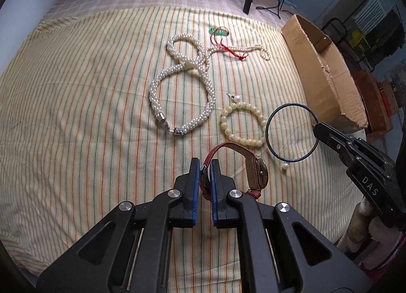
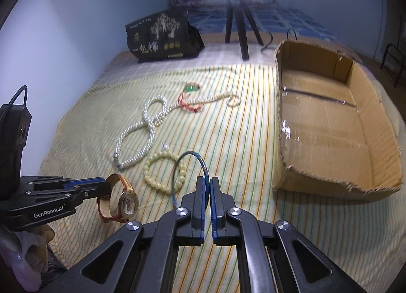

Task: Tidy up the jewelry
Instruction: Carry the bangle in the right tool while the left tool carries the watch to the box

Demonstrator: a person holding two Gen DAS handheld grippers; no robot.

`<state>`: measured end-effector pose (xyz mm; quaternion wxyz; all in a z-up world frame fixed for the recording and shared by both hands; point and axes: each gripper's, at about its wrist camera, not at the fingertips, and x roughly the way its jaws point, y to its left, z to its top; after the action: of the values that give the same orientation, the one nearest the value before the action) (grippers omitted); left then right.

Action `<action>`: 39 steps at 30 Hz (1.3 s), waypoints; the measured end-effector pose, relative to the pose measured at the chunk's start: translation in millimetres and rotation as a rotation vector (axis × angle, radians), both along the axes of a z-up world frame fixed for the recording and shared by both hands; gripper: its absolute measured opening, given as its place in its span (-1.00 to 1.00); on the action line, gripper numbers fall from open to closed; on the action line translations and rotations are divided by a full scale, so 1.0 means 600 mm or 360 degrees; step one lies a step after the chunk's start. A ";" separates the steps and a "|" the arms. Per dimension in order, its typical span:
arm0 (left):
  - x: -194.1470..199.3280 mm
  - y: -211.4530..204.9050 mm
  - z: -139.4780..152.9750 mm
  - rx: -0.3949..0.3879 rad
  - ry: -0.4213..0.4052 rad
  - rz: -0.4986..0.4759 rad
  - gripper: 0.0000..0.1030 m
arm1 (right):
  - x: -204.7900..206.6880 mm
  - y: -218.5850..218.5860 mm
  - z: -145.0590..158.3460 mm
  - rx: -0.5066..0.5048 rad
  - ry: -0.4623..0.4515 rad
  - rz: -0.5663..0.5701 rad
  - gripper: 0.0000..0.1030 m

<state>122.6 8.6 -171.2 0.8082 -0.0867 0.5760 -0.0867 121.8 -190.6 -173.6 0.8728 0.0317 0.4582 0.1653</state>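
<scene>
My left gripper [image 1: 205, 163] is shut on the red strap of a wristwatch [image 1: 256, 174] and holds it just above the striped cloth; the watch also shows in the right wrist view [image 2: 127, 201]. My right gripper [image 2: 208, 181] is shut on a thin blue bangle [image 2: 200, 160] with a hanging pearl; in the left wrist view the bangle [image 1: 269, 141] is lifted beside the watch. A pale bead bracelet [image 1: 225, 125], a thick pearl necklace [image 1: 208, 85], a thin pearl strand [image 1: 253, 48] with red cord, a green pendant [image 1: 219, 31] and a pearl earring [image 1: 236, 98] lie on the cloth.
An open cardboard box [image 2: 330, 146] lies on the bed to the right of the jewelry. A black printed bag [image 2: 162, 37] and dark tripod legs [image 2: 239, 32] stand at the far end. A wall runs along the left side.
</scene>
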 end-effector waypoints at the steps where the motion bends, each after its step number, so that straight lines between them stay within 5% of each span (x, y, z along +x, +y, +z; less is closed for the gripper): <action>1: 0.000 0.001 0.005 -0.0001 -0.0015 -0.0001 -0.89 | -0.001 -0.002 0.006 -0.0002 -0.0021 0.0000 -0.99; 20: 0.008 -0.037 0.075 -0.0052 -0.0193 -0.0008 -0.89 | -0.003 -0.019 0.083 0.0013 -0.0229 -0.0023 -0.99; 39: 0.046 -0.138 0.143 -0.0162 -0.0408 -0.0067 -0.89 | 0.031 -0.156 0.147 -0.0036 -0.0368 -0.0301 -0.98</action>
<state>150.3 -74.3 -85.7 0.8678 -0.1036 0.4645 -0.1431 140.6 -284.1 -85.6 0.9316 0.0456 0.3516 0.0797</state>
